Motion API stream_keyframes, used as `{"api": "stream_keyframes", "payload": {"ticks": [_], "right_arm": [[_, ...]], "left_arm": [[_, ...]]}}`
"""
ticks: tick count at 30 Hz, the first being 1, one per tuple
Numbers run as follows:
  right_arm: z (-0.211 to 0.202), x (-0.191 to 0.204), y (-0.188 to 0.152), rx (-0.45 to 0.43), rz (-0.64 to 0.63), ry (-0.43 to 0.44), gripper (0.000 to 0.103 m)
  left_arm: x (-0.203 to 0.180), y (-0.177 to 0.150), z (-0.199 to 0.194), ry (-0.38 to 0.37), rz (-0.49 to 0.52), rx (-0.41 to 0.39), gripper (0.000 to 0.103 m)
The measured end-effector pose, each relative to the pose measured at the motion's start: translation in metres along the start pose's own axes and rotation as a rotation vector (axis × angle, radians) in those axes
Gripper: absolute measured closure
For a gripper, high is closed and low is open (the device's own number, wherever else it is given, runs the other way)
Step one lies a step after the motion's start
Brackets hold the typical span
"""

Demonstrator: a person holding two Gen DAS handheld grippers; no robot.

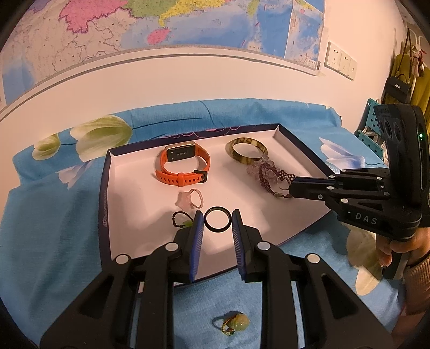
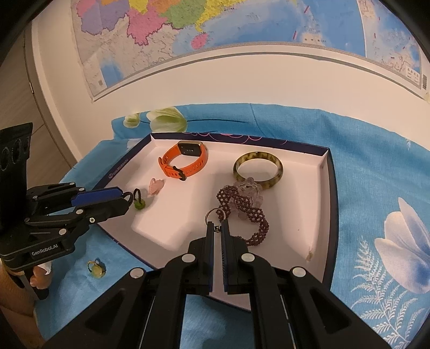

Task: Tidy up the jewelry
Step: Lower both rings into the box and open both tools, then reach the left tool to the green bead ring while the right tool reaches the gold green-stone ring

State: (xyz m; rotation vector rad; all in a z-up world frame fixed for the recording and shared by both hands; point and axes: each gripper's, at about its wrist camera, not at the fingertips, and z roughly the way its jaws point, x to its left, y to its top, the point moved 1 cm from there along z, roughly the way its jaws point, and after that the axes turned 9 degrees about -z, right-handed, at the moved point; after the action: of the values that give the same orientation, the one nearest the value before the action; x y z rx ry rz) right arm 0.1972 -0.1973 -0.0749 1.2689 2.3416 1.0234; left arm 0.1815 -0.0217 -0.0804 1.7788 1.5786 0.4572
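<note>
Bare tray floor (image 2: 295,214) right of beaded bracelet (image 2: 242,212); watch (image 2: 185,161), bangle (image 2: 258,169) behind

Map (image 1: 188,24) cut off by the top edge, its lettering too small to read, bags (image 1: 400,86) perhaps blurred

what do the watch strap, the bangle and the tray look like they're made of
Watch strap: likely silicone or rubber; matte orange, moulded ridges, black buckle.
Bangle: possibly resin, horn or stone; glossy, mottled olive-brown, slightly translucent.
Tray: looks like cardboard, a box lid; thin folded walls, dark printed outside, plain white matte inside.
</note>
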Motion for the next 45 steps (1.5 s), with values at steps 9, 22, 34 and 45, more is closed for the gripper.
{"api": "stream_keyframes", "payload": {"ticks": [9, 22, 34, 45], "right_arm": [[0.009, -0.005, 0.003, 0.025, 0.013, -0.014, 0.099], [-0.008, -0.005, 0.002, -0.013, 0.035, -0.012, 0.088], [-0.061, 0.027, -0.035, -0.030, -0.059, 0.061, 0.072], [-0.070, 0.062, -0.083, 0.078, -0.123, 0.106, 0.065]], "left_arm": [[0.000, -0.001, 0.011, 0.017, -0.002, 0.030, 0.081], [0.007, -0.002, -0.007, 0.010, -0.029, -0.015, 0.068], [0.018, -0.044, -0.063, -0.047, 0.010, -0.064, 0.064], [0.005, -0.080, -0.057, -0.050, 0.072, 0.019, 0.056]]}}
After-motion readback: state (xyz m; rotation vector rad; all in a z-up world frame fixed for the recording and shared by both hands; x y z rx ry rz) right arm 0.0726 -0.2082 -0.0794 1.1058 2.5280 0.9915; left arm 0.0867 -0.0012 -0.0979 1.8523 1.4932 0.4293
